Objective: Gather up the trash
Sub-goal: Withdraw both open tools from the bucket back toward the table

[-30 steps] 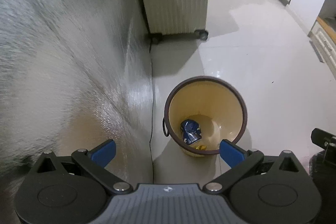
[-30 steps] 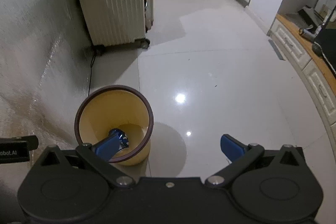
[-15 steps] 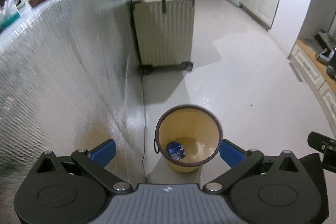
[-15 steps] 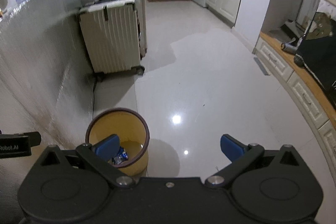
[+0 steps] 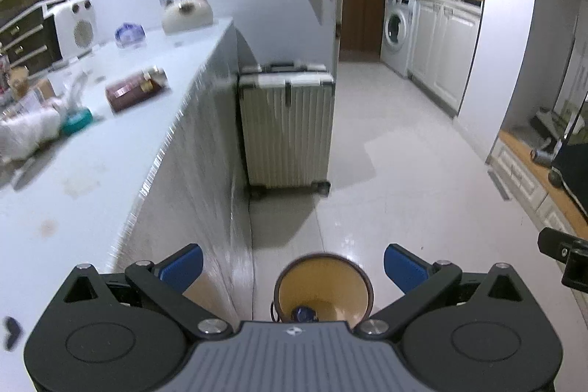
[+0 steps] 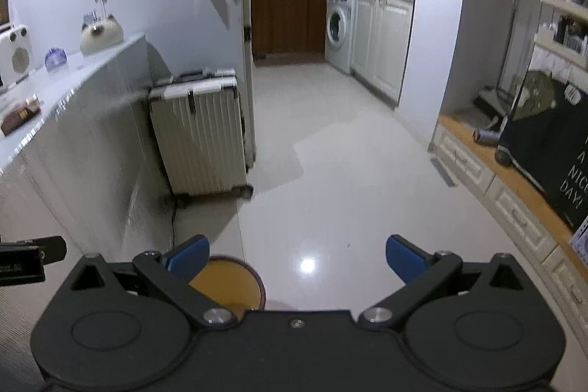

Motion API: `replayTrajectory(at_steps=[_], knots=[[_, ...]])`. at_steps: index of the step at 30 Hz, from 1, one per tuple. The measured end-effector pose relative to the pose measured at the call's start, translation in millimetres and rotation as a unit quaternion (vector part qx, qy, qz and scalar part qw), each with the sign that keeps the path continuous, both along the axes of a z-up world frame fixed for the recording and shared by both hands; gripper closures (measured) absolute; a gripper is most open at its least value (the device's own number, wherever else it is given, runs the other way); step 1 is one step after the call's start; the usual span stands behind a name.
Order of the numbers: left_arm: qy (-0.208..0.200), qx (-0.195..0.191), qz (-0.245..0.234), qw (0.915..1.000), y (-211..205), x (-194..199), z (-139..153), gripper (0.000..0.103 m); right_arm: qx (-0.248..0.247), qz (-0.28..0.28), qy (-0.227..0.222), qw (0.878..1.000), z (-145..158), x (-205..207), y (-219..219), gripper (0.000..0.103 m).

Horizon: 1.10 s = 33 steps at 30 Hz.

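Note:
A yellow trash bin with a brown rim (image 5: 323,285) stands on the floor beside the counter, with a blue crumpled wrapper (image 5: 302,313) in its bottom. The bin also shows in the right wrist view (image 6: 229,285), partly hidden by the gripper body. My left gripper (image 5: 292,261) is open and empty, high above the bin. My right gripper (image 6: 296,256) is open and empty, to the right of the bin. On the white counter (image 5: 92,171) lie a dark red packet (image 5: 136,89), a teal-capped item (image 5: 75,120) and white crumpled material (image 5: 25,131).
A cream ribbed suitcase (image 5: 288,131) stands against the counter's end, also in the right wrist view (image 6: 200,138). A white heater (image 5: 73,24) and a cat-shaped ornament (image 5: 187,13) sit at the counter's back. Low cabinets (image 6: 514,193) line the right side. A washing machine (image 6: 340,28) is far ahead.
Both grippers have risen and tilted up away from the bin. The bin has shrunk to the bottom of both views and the counter top has come into view. Both grippers stay open.

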<state>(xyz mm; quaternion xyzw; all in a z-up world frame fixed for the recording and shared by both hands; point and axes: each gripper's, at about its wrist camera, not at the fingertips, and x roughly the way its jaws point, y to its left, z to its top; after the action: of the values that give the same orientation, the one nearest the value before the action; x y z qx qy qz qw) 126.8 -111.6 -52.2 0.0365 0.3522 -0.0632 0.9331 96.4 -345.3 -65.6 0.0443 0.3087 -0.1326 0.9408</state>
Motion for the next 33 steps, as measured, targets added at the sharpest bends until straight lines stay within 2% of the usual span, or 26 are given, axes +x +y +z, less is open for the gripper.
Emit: replayTrajectory(at_steps=[7, 17, 33], knots=[[-0.037, -0.006, 0.007, 0.9993, 20, -17, 36, 0.0, -0.007, 0.006, -0.039, 0.999, 37, -16, 13, 0.0], [-0.077, -0.014, 0.031, 0.9965, 61, -30, 76, 0.0, -0.023, 0.024, -0.078, 0.996, 75, -25, 48, 0.0], [-0.105, -0.008, 0.091, 0.9903, 151, -35, 109, 0.0, -0.034, 0.087, -0.105, 0.99, 111, -9, 130, 0.0]])
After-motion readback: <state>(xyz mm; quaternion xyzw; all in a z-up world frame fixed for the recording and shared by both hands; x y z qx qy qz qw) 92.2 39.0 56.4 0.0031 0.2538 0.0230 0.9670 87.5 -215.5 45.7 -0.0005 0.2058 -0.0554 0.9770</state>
